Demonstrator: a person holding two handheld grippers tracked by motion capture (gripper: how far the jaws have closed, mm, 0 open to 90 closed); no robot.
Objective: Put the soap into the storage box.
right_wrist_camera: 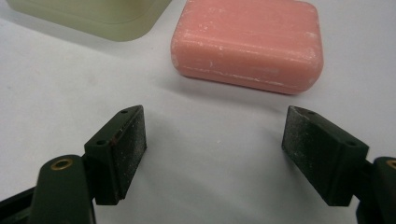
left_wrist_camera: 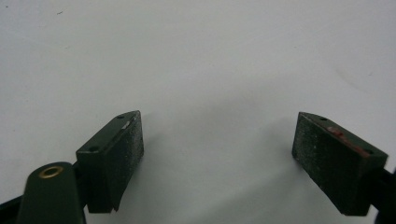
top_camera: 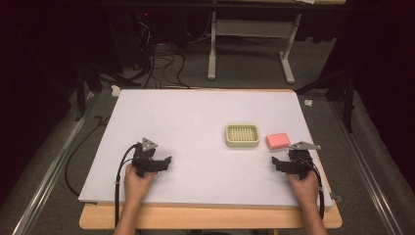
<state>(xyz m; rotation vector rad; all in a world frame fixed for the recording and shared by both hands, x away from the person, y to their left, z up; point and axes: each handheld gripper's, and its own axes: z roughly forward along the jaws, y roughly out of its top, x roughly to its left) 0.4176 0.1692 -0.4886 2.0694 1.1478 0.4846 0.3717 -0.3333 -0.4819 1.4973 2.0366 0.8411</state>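
Nearest the camera, our two forearms are coming in over the wooden front edge of the worktop (top_camera: 210, 218), which is carrying a pale lilac-white sheet. Going left to right, we are holding the left hand-held gripper (top_camera: 168, 160) low over bare sheet, well apart from everything else; in the left gripper view its black jaws are standing wide with nothing between them. Further right, past the middle, the pale green rectangular plastic soap dish with a slotted grid floor (top_camera: 242, 135) is sitting empty. Just beside it on the right, apart from it by a narrow gap, the pink rounded rectangular bar of soap (top_camera: 277, 140) is lying flat on the sheet. Furthest right, we are keeping the right hand-held gripper (top_camera: 275, 162) near the soap, pointing toward it; in the right gripper view its jaws are standing open around empty sheet, with the bar (right_wrist_camera: 247, 44) lying just ahead of the tips and the dish corner (right_wrist_camera: 93, 18) beyond to the left.

We are judging the work as barely begun: the soap is not yet gripped and the dish is holding nothing. What is left, as we are reading it, is advancing the right jaws around the bar, closing on it, lifting it and setting it into the dish.
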